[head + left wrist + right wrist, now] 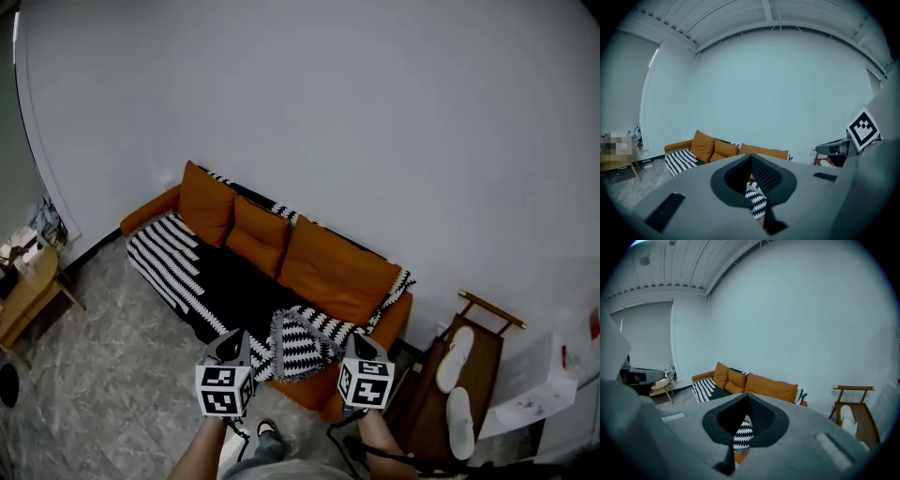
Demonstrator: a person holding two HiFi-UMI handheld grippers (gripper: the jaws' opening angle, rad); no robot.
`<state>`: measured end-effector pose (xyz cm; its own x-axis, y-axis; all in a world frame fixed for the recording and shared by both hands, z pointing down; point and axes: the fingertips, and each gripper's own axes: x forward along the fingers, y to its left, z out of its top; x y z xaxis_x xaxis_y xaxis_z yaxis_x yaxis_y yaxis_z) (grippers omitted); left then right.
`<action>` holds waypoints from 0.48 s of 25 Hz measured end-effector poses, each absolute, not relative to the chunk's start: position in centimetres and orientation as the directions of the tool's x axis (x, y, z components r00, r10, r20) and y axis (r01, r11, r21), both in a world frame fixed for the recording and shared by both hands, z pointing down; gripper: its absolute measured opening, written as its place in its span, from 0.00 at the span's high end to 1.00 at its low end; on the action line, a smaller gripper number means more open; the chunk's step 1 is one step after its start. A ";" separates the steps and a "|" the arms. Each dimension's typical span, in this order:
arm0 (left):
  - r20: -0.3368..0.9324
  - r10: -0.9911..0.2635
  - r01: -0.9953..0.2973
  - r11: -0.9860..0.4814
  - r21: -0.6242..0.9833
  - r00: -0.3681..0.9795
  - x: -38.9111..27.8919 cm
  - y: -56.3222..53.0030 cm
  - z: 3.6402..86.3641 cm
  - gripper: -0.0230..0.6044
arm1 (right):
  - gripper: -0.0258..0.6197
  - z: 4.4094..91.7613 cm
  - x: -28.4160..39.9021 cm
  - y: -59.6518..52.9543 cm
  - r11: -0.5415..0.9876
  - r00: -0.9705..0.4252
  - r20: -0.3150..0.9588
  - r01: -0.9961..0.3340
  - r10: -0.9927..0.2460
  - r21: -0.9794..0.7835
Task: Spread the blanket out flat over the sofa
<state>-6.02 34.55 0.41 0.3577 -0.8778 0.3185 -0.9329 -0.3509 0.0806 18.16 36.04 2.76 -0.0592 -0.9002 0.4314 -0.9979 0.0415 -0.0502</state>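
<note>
Left claw (229, 339) and right claw (362, 343) both clenched, empty, held off the sofa (333, 270). Blanket (178, 267) covers the seat, bunched up at the front edge's right end.

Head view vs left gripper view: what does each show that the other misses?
Head view only: the person's forearms, the left gripper seen from outside, and the white box at far right.

Left gripper view only: the ceiling beams, and its own jaws close up, together with nothing between them.

Both: the orange sofa, its three cushions, the black-and-white blanket with one part bunched at the front edge, and the right gripper.
</note>
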 end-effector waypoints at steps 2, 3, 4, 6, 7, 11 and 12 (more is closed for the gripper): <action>0.316 -0.875 -0.929 -0.360 0.083 0.367 -6.4 32.1 0.1 0.96 | 0.95 2.4 17.9 33.8 0.028 -0.046 0.428 -0.998 -0.902 -0.048; 0.314 -0.873 -0.927 -0.365 0.085 0.372 -6.6 30.8 -0.1 0.96 | 0.95 2.2 17.8 32.7 0.020 -0.039 0.427 -0.999 -0.904 -0.048; 0.311 -0.872 -0.925 -0.370 0.086 0.377 -6.8 29.6 -0.3 0.96 | 0.95 2.0 17.7 31.6 0.011 -0.031 0.425 -0.999 -0.905 -0.049; 0.304 -0.871 -0.922 -0.377 0.086 0.385 -7.1 27.4 -0.6 0.96 | 0.95 1.6 17.6 29.6 -0.004 -0.017 0.420 -0.999 -0.907 -0.050; 0.303 -0.871 -0.921 -0.380 0.086 0.388 -7.3 26.4 -0.7 0.96 | 0.95 1.5 17.6 28.7 -0.012 -0.011 0.418 -0.999 -0.908 -0.051; 0.309 -0.863 -0.916 -0.389 0.097 0.399 -7.9 22.9 -0.1 0.96 | 0.95 1.8 17.8 26.3 -0.048 0.021 0.422 -0.997 -0.906 -0.053; 0.314 -0.860 -0.915 -0.389 0.106 0.402 -7.9 22.2 0.3 0.96 | 0.95 2.1 18.0 26.0 -0.055 0.028 0.428 -0.997 -0.903 -0.053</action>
